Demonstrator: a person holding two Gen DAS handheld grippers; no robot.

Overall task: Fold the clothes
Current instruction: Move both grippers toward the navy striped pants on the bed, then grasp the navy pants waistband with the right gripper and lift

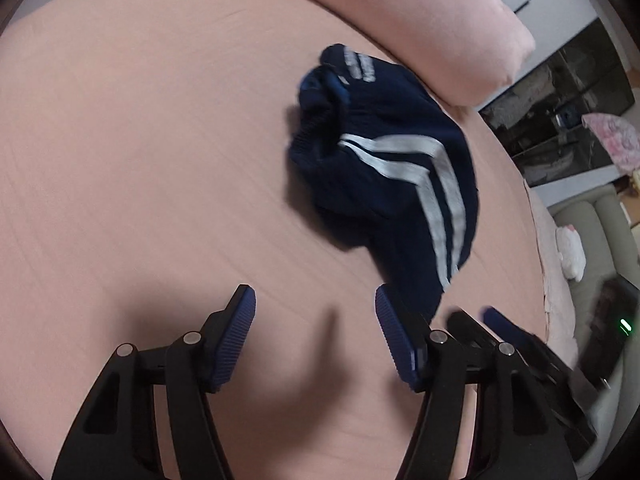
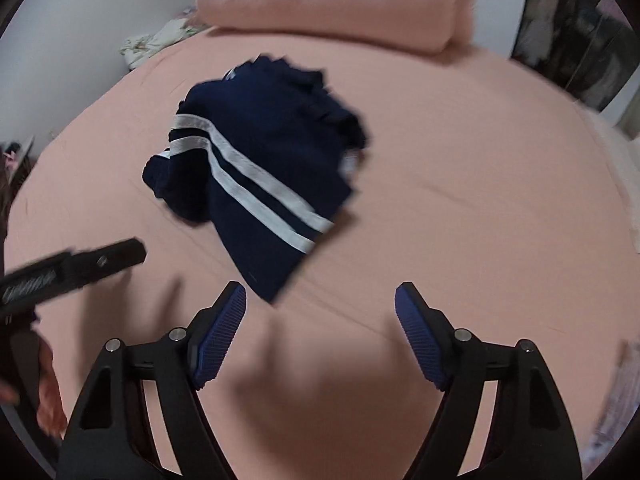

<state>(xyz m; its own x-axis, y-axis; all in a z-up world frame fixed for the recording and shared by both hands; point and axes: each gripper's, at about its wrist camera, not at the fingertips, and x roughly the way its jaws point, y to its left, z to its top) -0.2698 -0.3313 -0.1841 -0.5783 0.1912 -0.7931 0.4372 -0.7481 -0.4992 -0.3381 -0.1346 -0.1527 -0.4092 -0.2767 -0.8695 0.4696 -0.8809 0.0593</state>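
Observation:
A crumpled navy garment with white stripes (image 1: 384,168) lies on the pink bed sheet (image 1: 140,160); it also shows in the right wrist view (image 2: 260,168). My left gripper (image 1: 316,320) is open and empty above the sheet, near the garment's nearest corner. My right gripper (image 2: 320,312) is open and empty, just short of the garment's near corner. The right gripper's fingers (image 1: 500,324) show at the lower right of the left wrist view. The left gripper's body (image 2: 80,266) shows at the left of the right wrist view.
A pink pillow (image 1: 420,20) lies at the head of the bed behind the garment, also in the right wrist view (image 2: 332,0). A floral cloth (image 2: 156,40) sits by the wall. The bed's edge, a sofa (image 1: 588,232) and dark shelves (image 1: 560,112) are to the right.

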